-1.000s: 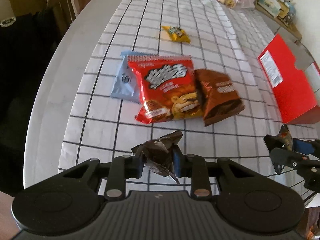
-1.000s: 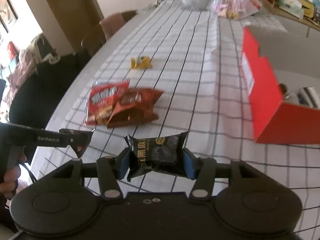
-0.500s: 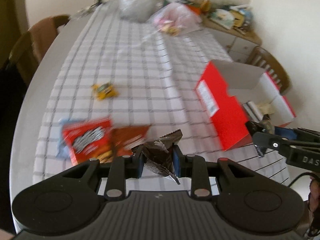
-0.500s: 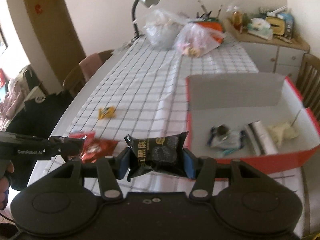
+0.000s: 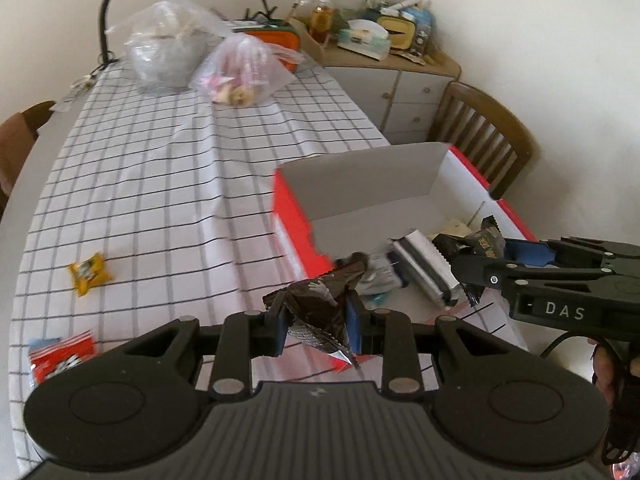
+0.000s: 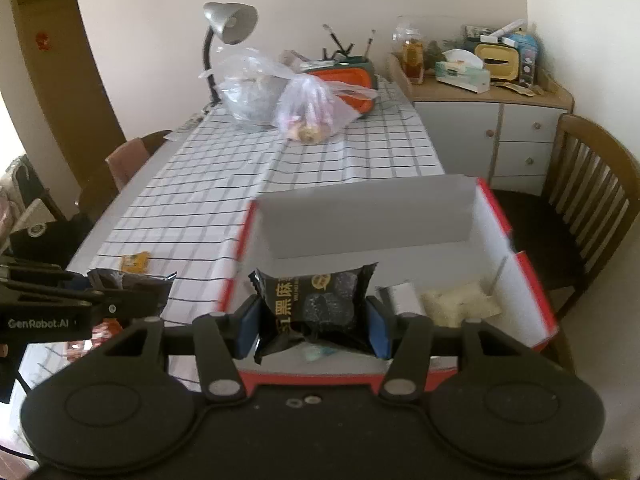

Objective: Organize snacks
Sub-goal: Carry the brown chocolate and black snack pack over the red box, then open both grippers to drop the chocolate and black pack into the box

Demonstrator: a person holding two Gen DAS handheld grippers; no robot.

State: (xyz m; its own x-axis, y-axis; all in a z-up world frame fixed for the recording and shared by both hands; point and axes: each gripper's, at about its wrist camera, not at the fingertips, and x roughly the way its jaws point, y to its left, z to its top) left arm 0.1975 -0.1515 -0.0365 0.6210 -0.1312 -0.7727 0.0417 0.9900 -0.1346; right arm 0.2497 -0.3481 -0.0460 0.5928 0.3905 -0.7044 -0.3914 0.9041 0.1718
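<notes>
We carry 2 snacks: our left tool [image 5: 316,322] pinches a crinkly dark wrapper [image 5: 318,312], our right tool [image 6: 312,320] clamps a black packet [image 6: 316,306] by its sides, above the red box [image 6: 540,300] at the surface's right edge. Both look light, soft, slippery; pinch the sealed edges.

From my left wrist view the red snack bag [image 5: 60,354] is cut off by the gripper body; the red box [image 5: 294,216] near wall is blurred; in my right wrist view the black packet [image 6: 316,312] hides box contents
</notes>
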